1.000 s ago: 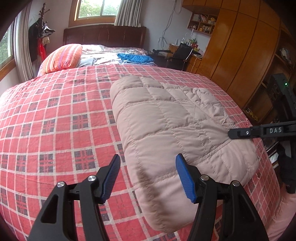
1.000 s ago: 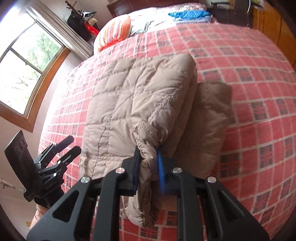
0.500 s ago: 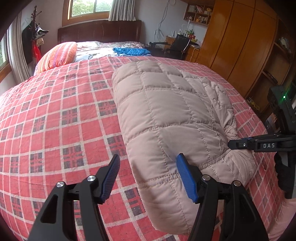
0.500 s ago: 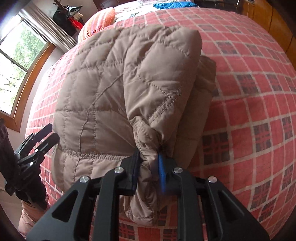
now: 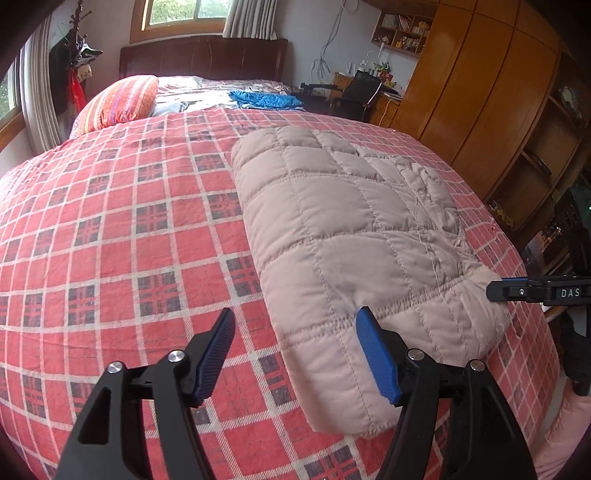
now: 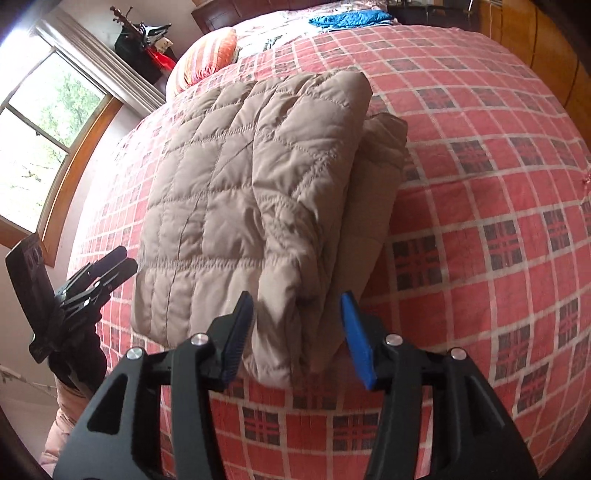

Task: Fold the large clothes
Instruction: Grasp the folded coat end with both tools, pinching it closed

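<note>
Your right gripper [image 6: 297,332] stands open around the near corner of the quilted jacket [image 6: 240,206], and your left gripper [image 5: 295,354] gapes empty at its near hem. The folded jacket lies near the bed's [image 5: 110,240] foot edge; careless nudging could spring the puffy layers apart or slide it off.

Left wrist view: right gripper [image 5: 496,291] cut off at right edge, only 1 finger tip with "DAS" label visible. Shelf items [image 5: 400,27] upper right too small to identify. Folded jacket's [image 6: 258,192] underlayers hidden.
</note>
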Demonstrator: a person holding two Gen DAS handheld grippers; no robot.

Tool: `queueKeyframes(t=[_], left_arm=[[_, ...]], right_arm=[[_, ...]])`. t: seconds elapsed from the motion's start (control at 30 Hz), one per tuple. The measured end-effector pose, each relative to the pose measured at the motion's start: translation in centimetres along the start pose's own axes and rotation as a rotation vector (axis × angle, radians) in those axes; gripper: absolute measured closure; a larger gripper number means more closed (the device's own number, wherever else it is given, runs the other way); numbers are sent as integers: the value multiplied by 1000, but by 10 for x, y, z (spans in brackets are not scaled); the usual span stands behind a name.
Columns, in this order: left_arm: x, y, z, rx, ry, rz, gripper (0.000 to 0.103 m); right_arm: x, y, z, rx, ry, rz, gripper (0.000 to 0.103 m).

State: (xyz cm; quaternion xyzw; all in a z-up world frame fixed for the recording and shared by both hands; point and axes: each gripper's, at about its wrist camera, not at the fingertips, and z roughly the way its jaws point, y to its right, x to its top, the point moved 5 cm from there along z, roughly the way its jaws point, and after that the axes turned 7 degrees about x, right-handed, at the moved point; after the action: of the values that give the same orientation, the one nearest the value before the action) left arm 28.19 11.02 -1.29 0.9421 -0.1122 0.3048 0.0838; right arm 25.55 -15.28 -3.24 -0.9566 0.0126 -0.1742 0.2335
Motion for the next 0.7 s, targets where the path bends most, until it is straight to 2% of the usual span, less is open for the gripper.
queueKeyframes(t=[0.03, 0.1, 0.2, 0.3, 0.43, 0.53, 0.57, 0.6, 0.63, 0.7], left_arm=[[-2, 1, 0, -2, -2, 4, 35], [-6, 5, 4, 7, -12, 15, 35], [-11, 7, 10, 17, -25, 24, 34], [-11, 7, 16, 7, -41, 20, 32], [-13, 8, 21, 0, -49, 10, 31], [-11, 3, 20, -54, -67, -29, 32], [-9, 0, 19, -80, -75, -48, 32], [-7, -5, 18, -103, -80, -67, 32], [-4, -10, 17, -118, -82, -89, 30], [2, -21, 18, -153, -89, -140, 26]], right_arm=[[-4, 1, 1, -3, -8, 5, 72], [-12, -2, 9, 36, -38, 1, 88], [-25, 0, 15, 8, -48, -11, 92], [-36, 7, 33, -23, -82, 9, 93], [-33, 7, 44, -31, -89, 4, 92], [-26, 3, 41, -24, -89, -2, 90], [-24, 1, 37, -14, -82, 2, 88], [-21, -2, 32, -4, -70, 4, 80], [-20, 4, 26, 3, -53, 3, 57], [-9, 6, 8, 27, 16, 10, 23]])
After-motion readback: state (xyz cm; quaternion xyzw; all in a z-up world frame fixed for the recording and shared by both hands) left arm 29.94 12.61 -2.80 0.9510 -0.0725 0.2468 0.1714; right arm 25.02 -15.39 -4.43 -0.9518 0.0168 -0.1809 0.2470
